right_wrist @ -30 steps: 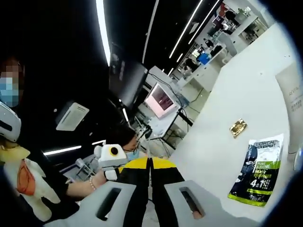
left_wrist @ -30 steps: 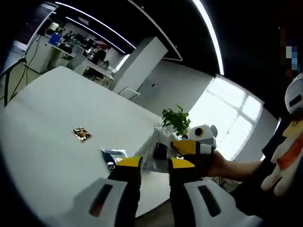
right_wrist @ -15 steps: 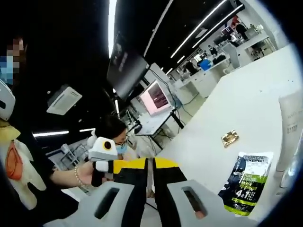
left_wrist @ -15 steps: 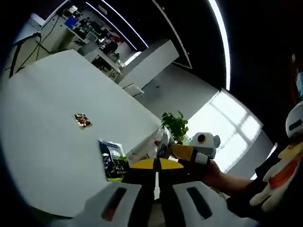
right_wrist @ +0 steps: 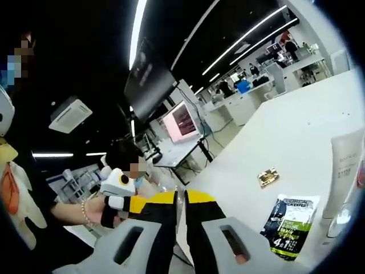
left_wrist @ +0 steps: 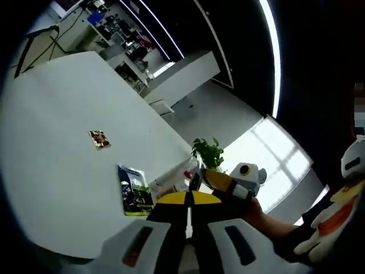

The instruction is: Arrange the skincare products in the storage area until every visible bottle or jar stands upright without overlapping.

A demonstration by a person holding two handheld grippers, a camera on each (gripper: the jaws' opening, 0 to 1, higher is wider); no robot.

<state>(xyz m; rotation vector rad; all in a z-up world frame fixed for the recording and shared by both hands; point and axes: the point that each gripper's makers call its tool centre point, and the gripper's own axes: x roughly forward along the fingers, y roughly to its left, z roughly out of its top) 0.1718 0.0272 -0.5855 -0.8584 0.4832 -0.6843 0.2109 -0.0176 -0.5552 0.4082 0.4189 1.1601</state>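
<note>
White desk (right_wrist: 319,131) holds a soft, light sachet (right_wrist: 288,224) ahead of the right tool (right_wrist: 181,198); grab its edge. Both tools are closed, empty.

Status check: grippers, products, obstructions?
Left gripper shut, empty. Right gripper shut, empty. Dark green-and-white sachet flat on white table; white tube beside it. Nothing blocking.

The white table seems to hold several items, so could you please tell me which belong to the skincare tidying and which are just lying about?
Part of the job:
- L'Oreal Men Expert sachet, lying flat
- white tube, at the view's right edge
- left hand-held gripper and right hand-held gripper, both with jaws closed and empty

Just lying about:
- small gold packet
- potted plant
</note>
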